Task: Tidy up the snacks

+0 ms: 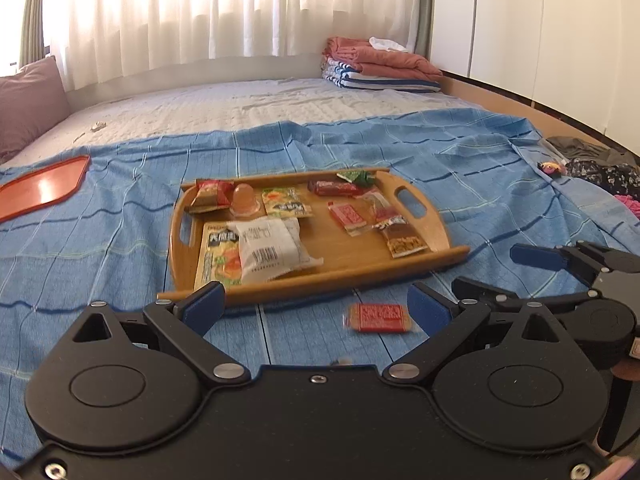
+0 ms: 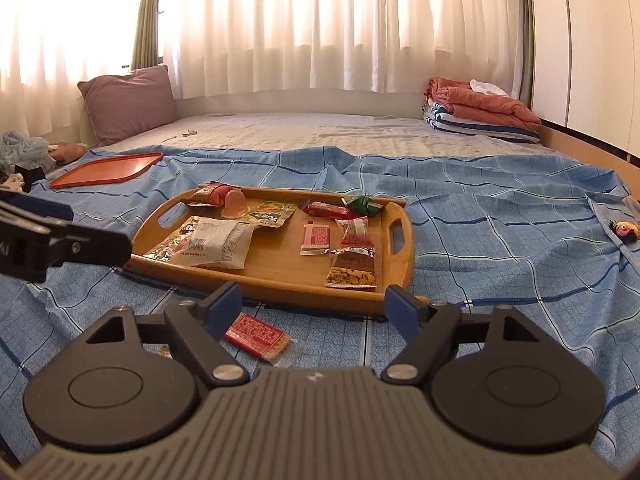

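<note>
Orange tray [image 2: 106, 169] far left on the blue bedsheet [image 2: 500, 216]; wooden tray [image 2: 280, 280] of snacks, centre; red cracker packet [image 2: 257, 335] loose before it; left gripper [image 1: 316, 306] and right gripper [image 2: 312, 304] fingers wide apart, empty.

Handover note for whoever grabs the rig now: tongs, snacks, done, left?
Left tongs: open, empty.
Right tongs: open, empty; both hang over the blue sheet short of the wooden tray.
Done: most snacks lie on the wooden tray, including the white packet and peanut packet.
Left: one red cracker packet lies on the sheet beside the tray. The red tray holds no snacks.
</note>
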`<state>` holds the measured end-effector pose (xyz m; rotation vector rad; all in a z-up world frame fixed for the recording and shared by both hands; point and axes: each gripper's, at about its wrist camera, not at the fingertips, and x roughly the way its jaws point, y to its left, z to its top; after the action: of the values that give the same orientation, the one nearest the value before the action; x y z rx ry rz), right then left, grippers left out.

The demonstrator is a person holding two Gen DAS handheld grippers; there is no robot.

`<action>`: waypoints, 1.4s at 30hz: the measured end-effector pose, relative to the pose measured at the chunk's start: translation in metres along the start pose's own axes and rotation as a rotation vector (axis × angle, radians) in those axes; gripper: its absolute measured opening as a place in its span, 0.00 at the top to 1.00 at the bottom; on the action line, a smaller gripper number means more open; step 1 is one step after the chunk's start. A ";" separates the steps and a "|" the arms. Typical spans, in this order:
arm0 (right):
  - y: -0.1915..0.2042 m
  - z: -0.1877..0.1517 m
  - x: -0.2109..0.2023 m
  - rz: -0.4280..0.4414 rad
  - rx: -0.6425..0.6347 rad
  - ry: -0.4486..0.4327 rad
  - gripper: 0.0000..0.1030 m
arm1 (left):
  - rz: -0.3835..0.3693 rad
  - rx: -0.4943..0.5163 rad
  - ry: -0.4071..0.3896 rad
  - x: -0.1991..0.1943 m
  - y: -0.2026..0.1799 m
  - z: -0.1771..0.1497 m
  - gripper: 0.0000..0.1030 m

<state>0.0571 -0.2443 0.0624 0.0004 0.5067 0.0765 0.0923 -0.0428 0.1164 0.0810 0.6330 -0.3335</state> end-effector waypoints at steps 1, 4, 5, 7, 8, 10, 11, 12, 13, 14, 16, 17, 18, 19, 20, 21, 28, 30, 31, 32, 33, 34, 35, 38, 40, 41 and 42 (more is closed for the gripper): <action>0.000 -0.002 -0.001 -0.002 -0.003 0.001 0.16 | -0.001 -0.004 0.006 -0.001 -0.001 -0.006 0.05; -0.002 -0.008 -0.002 -0.009 -0.007 0.011 0.16 | 0.009 -0.015 0.014 -0.001 0.001 -0.021 0.05; -0.003 -0.011 -0.002 -0.011 -0.006 0.016 0.16 | 0.012 -0.019 0.014 0.000 0.001 -0.026 0.05; -0.005 -0.015 -0.001 -0.013 0.001 0.026 0.16 | 0.026 -0.037 0.009 0.001 0.001 -0.037 0.05; -0.007 -0.018 0.001 -0.015 0.006 0.031 0.16 | 0.030 -0.049 0.008 0.003 0.000 -0.041 0.05; -0.009 -0.023 0.004 -0.020 0.012 0.042 0.16 | 0.042 -0.074 0.007 0.006 -0.002 -0.049 0.05; -0.009 -0.025 0.006 -0.023 0.014 0.049 0.16 | 0.045 -0.084 0.004 0.007 -0.003 -0.053 0.05; -0.010 -0.028 0.009 -0.027 0.016 0.056 0.16 | 0.045 -0.091 0.001 0.009 -0.005 -0.056 0.05; -0.011 -0.030 0.010 -0.029 0.018 0.063 0.16 | 0.046 -0.097 -0.003 0.011 -0.007 -0.059 0.05; -0.011 -0.033 0.012 -0.032 0.021 0.069 0.16 | 0.048 -0.100 -0.009 0.013 -0.010 -0.063 0.05; -0.013 -0.038 0.015 -0.037 0.027 0.080 0.16 | 0.042 -0.102 -0.013 0.017 -0.015 -0.069 0.07; -0.013 -0.040 0.016 -0.040 0.030 0.085 0.16 | 0.031 -0.101 -0.012 0.019 -0.018 -0.072 0.08; -0.014 -0.042 0.017 -0.042 0.035 0.090 0.16 | 0.017 -0.101 -0.007 0.021 -0.019 -0.075 0.11; -0.015 -0.044 0.018 -0.044 0.039 0.096 0.16 | 0.001 -0.098 0.005 0.024 -0.022 -0.078 0.15; -0.016 -0.045 0.019 -0.046 0.043 0.101 0.16 | -0.009 -0.095 0.015 0.026 -0.024 -0.080 0.20; -0.017 -0.046 0.020 -0.047 0.043 0.105 0.16 | -0.020 -0.090 0.024 0.028 -0.027 -0.082 0.27; -0.018 -0.046 0.025 -0.051 0.053 0.112 0.16 | -0.007 -0.104 0.037 0.044 -0.033 -0.091 0.53; -0.017 -0.045 0.027 -0.055 0.056 0.111 0.15 | -0.010 -0.136 0.046 0.050 -0.032 -0.092 0.56; -0.018 -0.045 0.028 -0.057 0.060 0.113 0.15 | -0.022 -0.156 0.053 0.053 -0.030 -0.093 0.59; -0.018 -0.044 0.030 -0.059 0.063 0.116 0.15 | -0.035 -0.166 0.059 0.055 -0.029 -0.094 0.62; -0.017 -0.044 0.032 -0.059 0.064 0.121 0.15 | -0.041 -0.169 0.060 0.056 -0.028 -0.095 0.69; -0.017 -0.043 0.033 -0.059 0.064 0.126 0.15 | -0.038 -0.161 0.053 0.057 -0.028 -0.096 0.77; -0.016 -0.043 0.035 -0.058 0.065 0.130 0.15 | -0.039 -0.155 0.042 0.057 -0.026 -0.098 0.78; -0.012 -0.042 0.039 -0.038 0.076 0.147 0.15 | -0.036 -0.178 0.038 0.056 -0.012 -0.099 0.80; -0.009 -0.042 0.043 -0.009 0.101 0.164 0.14 | -0.018 -0.200 0.038 0.055 -0.001 -0.097 0.80; -0.006 -0.042 0.045 0.008 0.114 0.172 0.14 | -0.007 -0.206 0.041 0.055 0.006 -0.097 0.79; -0.003 -0.042 0.048 0.020 0.122 0.178 0.14 | 0.000 -0.211 0.045 0.055 0.011 -0.096 0.79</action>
<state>0.0786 -0.2442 0.0020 0.1189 0.6892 0.0651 0.0826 -0.0308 0.0060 -0.1137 0.7095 -0.2638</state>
